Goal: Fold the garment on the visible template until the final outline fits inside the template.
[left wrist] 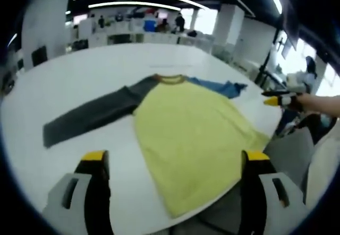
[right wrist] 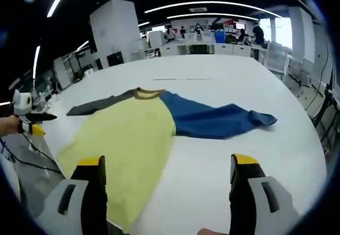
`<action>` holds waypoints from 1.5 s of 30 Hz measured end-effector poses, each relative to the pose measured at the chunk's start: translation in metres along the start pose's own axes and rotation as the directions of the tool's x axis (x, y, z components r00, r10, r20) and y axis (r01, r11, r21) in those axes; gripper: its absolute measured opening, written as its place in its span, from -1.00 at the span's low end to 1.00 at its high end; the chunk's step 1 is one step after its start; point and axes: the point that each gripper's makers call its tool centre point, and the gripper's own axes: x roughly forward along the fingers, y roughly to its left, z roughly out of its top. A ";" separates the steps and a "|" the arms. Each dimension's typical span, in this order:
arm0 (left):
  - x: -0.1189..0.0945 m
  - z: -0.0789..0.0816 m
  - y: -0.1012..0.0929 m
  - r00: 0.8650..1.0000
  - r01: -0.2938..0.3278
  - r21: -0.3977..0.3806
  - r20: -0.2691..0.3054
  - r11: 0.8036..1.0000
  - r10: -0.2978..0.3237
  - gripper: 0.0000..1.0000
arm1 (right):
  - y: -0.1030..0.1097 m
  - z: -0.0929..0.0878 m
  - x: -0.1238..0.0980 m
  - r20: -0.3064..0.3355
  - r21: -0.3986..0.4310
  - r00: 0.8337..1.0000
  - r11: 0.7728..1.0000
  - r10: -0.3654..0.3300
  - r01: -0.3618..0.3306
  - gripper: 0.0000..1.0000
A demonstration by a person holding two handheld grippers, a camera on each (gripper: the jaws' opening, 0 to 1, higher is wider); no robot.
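Yellow-bodied garment [left wrist: 188, 139] lay spread flat on a white table [left wrist: 90, 76], its hem hanging slightly over the near edge. Collar [left wrist: 170, 78]: brownish-orange, pointing toward the far side of the table. One sleeve [left wrist: 90, 115]: dark grey, stretched straight out from the shoulder. Other sleeve [right wrist: 212, 119]: blue, stretched out the opposite way, its cuff end a little rumpled. A faint thin line [right wrist: 180, 79] was marked on the table beyond the collar; whether it belonged to a template could not be told.

Left gripper [left wrist: 175, 163]: jaws spread wide, yellow-tipped, empty, held above the hem of the garment, touching nothing. In the right gripper view it appeared at the left edge [right wrist: 33, 123], held in a hand, clear of the table.

Right gripper [right wrist: 167, 166]: jaws spread wide, yellow-tipped, empty, raised over the near table edge beside the yellow body. In the left gripper view it appeared at the right [left wrist: 281, 98], just past the blue cuff.

Surroundings: open office with desks, white pillars, long ceiling lights, several people far behind.
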 end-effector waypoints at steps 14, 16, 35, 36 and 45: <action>-0.003 -0.004 0.000 1.000 -0.001 -0.002 -0.018 1.000 0.001 0.99 | -0.038 0.003 0.013 -0.013 0.034 0.999 0.998 -0.051 0.051 0.90; -0.003 -0.004 -0.001 1.000 -0.002 -0.004 -0.020 1.000 0.002 0.99 | -0.043 0.003 0.015 -0.017 0.040 0.998 0.997 -0.058 0.058 0.89; -0.004 -0.016 -0.003 0.999 -0.003 -0.020 -0.052 1.000 0.002 0.98 | -0.093 0.010 0.036 -0.039 0.092 0.990 0.986 -0.135 0.138 0.87; -0.004 -0.017 -0.003 0.999 -0.002 -0.020 -0.053 1.000 0.001 0.98 | -0.095 0.010 0.037 -0.043 0.093 0.989 0.986 -0.138 0.142 0.87; -0.002 -0.019 -0.004 0.997 0.004 -0.019 -0.072 1.000 -0.005 0.98 | -0.112 0.012 0.042 -0.046 0.136 0.983 0.974 -0.176 0.180 0.87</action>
